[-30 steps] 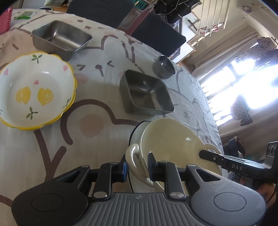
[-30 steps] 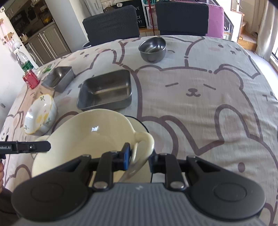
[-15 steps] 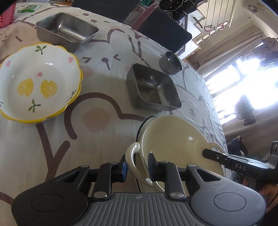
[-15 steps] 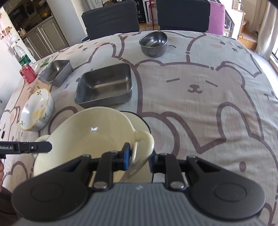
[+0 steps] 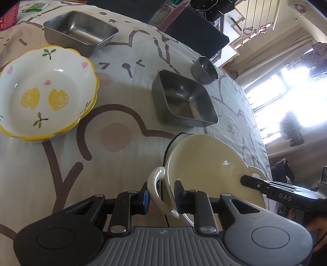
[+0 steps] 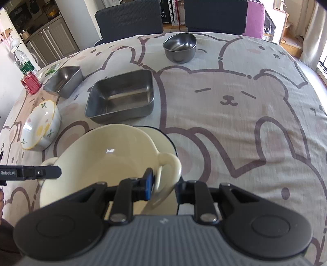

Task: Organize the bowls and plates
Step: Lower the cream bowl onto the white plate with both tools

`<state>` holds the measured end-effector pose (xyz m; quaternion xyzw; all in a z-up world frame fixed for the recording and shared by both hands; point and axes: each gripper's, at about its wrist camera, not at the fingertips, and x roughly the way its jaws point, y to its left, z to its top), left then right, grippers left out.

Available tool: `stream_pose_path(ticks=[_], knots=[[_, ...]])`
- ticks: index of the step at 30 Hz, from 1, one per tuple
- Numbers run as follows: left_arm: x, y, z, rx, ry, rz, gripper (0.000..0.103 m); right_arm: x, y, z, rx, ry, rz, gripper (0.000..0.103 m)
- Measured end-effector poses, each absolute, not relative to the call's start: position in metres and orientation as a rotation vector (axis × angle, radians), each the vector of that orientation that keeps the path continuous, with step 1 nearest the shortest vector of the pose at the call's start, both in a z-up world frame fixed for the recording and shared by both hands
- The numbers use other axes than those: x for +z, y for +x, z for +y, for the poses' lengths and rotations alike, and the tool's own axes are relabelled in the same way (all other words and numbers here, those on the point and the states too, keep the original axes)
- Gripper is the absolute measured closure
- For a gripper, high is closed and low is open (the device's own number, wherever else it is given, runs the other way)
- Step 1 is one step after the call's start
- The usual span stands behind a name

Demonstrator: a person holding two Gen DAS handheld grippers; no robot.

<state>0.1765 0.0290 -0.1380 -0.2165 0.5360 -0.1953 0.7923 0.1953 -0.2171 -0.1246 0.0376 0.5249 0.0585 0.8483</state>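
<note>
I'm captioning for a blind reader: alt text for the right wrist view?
The right gripper clamps one handle of a cream bowl above a bear-print tablecloth. Beyond sit two steel trays, a steel bowl and a lemon bowl.

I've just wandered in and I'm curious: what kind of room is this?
Probably a home dining room. A bear-print tablecloth covers a table ringed by dark chairs, kitchen cabinets stand behind, and bowls such as the lemon-patterned bowl sit out.

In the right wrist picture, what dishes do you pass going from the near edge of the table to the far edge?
Cream bowl with handles, held by both grippers → big steel tray → small steel tray → round steel bowl.
</note>
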Motion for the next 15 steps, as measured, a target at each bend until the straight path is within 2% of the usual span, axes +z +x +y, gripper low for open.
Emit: stream_pose_path(ticks=[15], knots=[[-0.1387,0.1769,0.0212,-0.428,-0.424,1.168,0.077,-0.1311,0.1962,-0.2266,0.130,0.145,1.147,0.077]])
